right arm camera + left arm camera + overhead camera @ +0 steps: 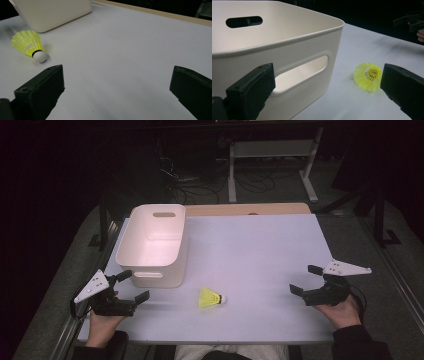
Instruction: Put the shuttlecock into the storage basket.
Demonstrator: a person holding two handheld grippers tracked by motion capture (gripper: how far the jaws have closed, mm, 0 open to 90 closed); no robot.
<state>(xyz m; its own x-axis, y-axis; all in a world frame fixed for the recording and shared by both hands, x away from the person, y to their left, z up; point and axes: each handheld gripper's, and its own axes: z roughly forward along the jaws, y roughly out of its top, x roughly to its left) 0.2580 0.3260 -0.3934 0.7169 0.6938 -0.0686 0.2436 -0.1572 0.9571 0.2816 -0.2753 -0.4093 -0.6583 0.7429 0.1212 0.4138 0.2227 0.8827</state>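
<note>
Two grippers sit low at the near side of the white table, one at each end. The left gripper has its jaws wide apart w/ nothing between them. The right gripper is the same: jaws wide, nothing held.

Hard to see: the room behind the table is very dark, just some cables and a white frame on the floor. The person's arms are cut off at the bottom edge of the high view. In the left gripper view the white bin is so close that its left side runs out of the pic, and its floor is hidden by the near wall. In the right gripper view just a corner of the bin is in the pic. The far jaw of the left gripper is just beside the bin's near wall; can't tell if it touches.

The yellow shuttlecock lies on its side on the table, near the front edge, betw. the two grippers but closer to the left one. It is near the bin's near right corner, not touching. Its white cork tip points toward the right gripper.

Lots of bare table lies to the right of the bin and betw. the shuttlecock and the right gripper. The bin stands at the table's left edge.
</note>
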